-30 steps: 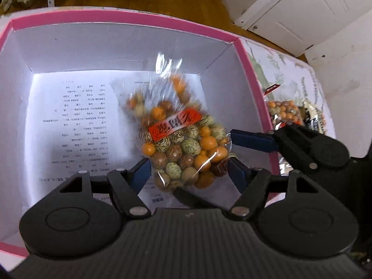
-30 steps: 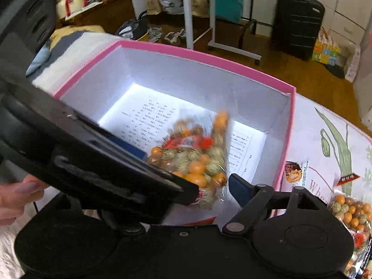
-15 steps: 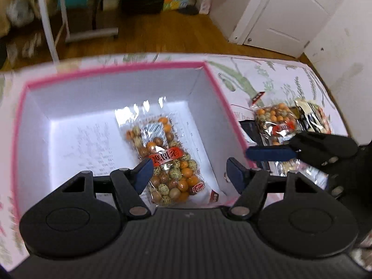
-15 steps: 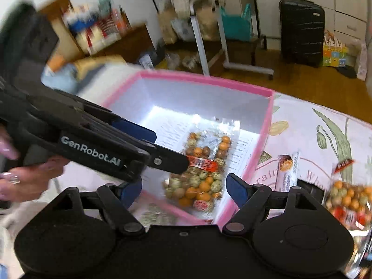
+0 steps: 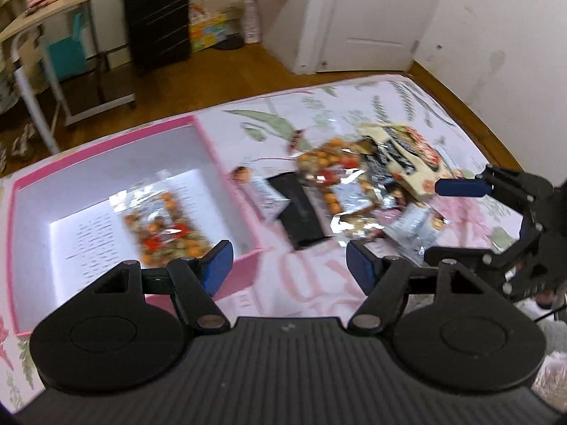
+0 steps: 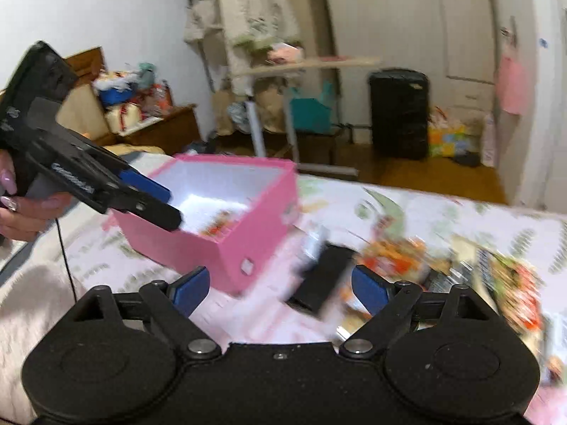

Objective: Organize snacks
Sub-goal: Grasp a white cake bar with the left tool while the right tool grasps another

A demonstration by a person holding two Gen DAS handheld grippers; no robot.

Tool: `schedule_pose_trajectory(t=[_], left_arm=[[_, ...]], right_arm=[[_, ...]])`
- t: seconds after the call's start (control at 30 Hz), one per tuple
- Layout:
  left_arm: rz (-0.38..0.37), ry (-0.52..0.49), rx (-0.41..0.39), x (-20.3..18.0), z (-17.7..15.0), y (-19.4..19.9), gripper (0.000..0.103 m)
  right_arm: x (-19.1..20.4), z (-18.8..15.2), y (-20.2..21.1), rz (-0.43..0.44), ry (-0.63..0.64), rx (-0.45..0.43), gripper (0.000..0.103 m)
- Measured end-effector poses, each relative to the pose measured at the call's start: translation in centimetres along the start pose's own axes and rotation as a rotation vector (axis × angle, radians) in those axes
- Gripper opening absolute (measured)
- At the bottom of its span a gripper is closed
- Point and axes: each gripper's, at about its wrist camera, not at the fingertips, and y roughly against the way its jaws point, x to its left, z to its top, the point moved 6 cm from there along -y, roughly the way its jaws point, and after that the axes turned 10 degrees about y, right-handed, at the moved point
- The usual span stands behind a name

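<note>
Hovering wide open and empty: left gripper (image 5: 288, 260) at pink box (image 5: 106, 148) corner, right gripper (image 6: 280, 285) over snack pile (image 5: 372, 180).

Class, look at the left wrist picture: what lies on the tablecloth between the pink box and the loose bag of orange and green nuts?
In the left wrist view, two things lie between the pink box and the nut bag: a small pale snack packet beside the box wall, then a flat black packet.

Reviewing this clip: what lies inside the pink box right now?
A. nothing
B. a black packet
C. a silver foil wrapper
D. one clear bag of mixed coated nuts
D: a single clear nut bag rests on the pink box floor; the black packet lies outside on the tablecloth.
</note>
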Motion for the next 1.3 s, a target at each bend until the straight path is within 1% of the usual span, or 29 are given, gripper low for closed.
schedule_pose_trajectory(t=[0.1, 0.17, 0.3, 0.37, 0.4, 0.47, 0.53, 0.63, 0.7, 0.77, 0.8, 0.83, 0.87, 0.9, 0.93, 1.07, 1.2, 1.3], left_arm=[[-0.038, -0.030, 0.033, -2.8, -0.5, -1.8, 0.070], [-0.070, -0.029, 0.059, -4.5, -0.8, -3.3, 0.070], [-0.126, -0.031, 0.148, -7.8, -1.3, -7.3, 0.068], [-0.140, -0.048, 0.168, -9.2, -1.4, -9.1, 0.067], [-0.148, -0.061, 0.175, -10.1, -1.4, -10.2, 0.064], [-0.161, -0.072, 0.188, -11.3, -1.3, -11.9, 0.059], [-0.185, -0.077, 0.206, -12.4, -1.3, -13.6, 0.056], [-0.217, -0.105, 0.212, -13.9, -1.0, -15.9, 0.052], [-0.220, -0.138, 0.211, -14.8, -0.8, -17.3, 0.052], [-0.222, -0.166, 0.215, -15.5, -0.6, -18.7, 0.051], [-0.222, -0.179, 0.218, -15.7, -0.5, -19.3, 0.050], [-0.215, -0.190, 0.222, -15.9, -0.4, -19.9, 0.049], [-0.211, -0.201, 0.238, -16.1, -0.5, -20.4, 0.048], [-0.208, -0.208, 0.260, -16.2, -0.7, -20.9, 0.046], [-0.205, -0.206, 0.283, -16.3, -0.9, -21.3, 0.045], [-0.206, -0.167, 0.342, -16.2, -1.6, -22.0, 0.043], [-0.186, -0.141, 0.388, -16.0, -2.3, -22.9, 0.042], [-0.170, -0.124, 0.378, -16.2, -2.7, -23.5, 0.042]], right_arm=[[-2.3, -2.3, 1.3, -0.026, -0.055, 0.033, 0.090], [-3.9, -3.8, 1.8, -0.041, -0.124, 0.058, 0.090], [-6.2, -7.3, 0.9, -0.068, -0.281, 0.147, 0.090], [-6.9, -9.3, 0.2, -0.081, -0.362, 0.202, 0.089], [-7.4, -10.2, -0.3, -0.095, -0.412, 0.224, 0.089], [-8.2, -11.9, -1.0, -0.095, -0.515, 0.235, 0.087], [-8.8, -13.1, -1.7, -0.090, -0.598, 0.229, 0.083], [-9.5, -14.3, -2.8, -0.103, -0.665, 0.203, 0.080], [-9.4, -14.6, -3.3, -0.133, -0.646, 0.180, 0.079], [-9.1, -14.5, -3.5, -0.196, -0.590, 0.166, 0.073], [-8.9, -14.4, -3.7, -0.227, -0.555, 0.166, 0.064], [-8.7, -14.4, -3.8, -0.259, -0.514, 0.168, 0.060], [-9.0, -14.3, -3.8, -0.269, -0.487, 0.162, 0.058], [-9.0, -14.2, -3.7, -0.267, -0.470, 0.152, 0.054], [-9.1, -14.0, -3.5, -0.265, -0.463, 0.147, 0.053], [-9.2, -14.0, -2.5, -0.244, -0.363, 0.171, 0.052], [-10.1, -14.3, -2.0, -0.190, -0.343, 0.200, 0.052], [-10.7, -14.8, -1.8, -0.171, -0.379, 0.197, 0.052]])
